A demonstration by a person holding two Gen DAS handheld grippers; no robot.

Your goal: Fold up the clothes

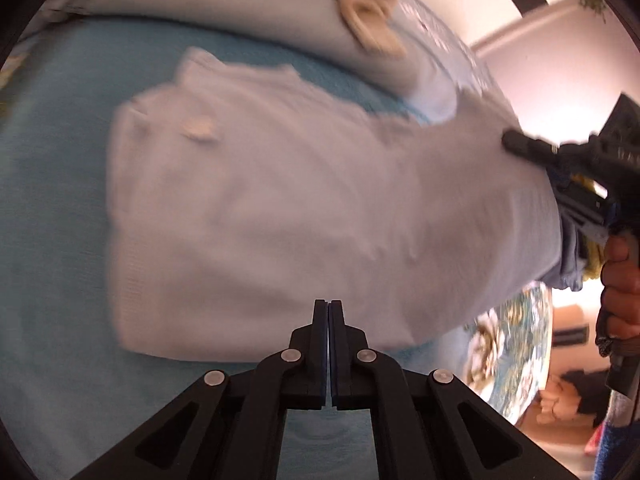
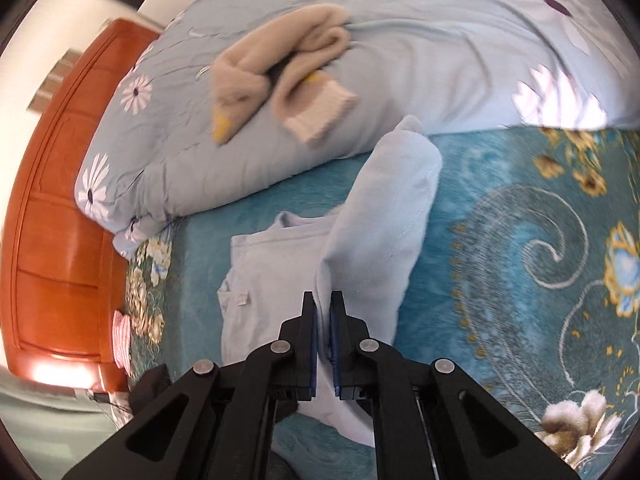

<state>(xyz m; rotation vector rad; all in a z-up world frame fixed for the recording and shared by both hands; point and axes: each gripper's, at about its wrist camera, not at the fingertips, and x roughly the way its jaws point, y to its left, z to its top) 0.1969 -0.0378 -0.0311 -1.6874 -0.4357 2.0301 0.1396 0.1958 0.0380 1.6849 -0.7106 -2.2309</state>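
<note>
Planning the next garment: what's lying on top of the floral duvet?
A crumpled beige garment with a white cuff lies on the floral duvet. Whatever its folds cover is hidden.

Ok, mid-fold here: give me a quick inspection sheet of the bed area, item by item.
Surface: teal patterned bedspread, flat.
Job's things: pale blue garment, body lying on the bedspread, one part lifted up off it.
Clutter: beige garment, bunched on the floral quilt, which lies heaped at the far side.
Grippers: left gripper over the garment's near edge, jaws shut, whether cloth is pinched cannot be told; right gripper with jaws closed on the garment's fold; a hand holds its handle.
Cables: nothing seen.
Surroundings: orange-brown wooden headboard, white wall.
</note>
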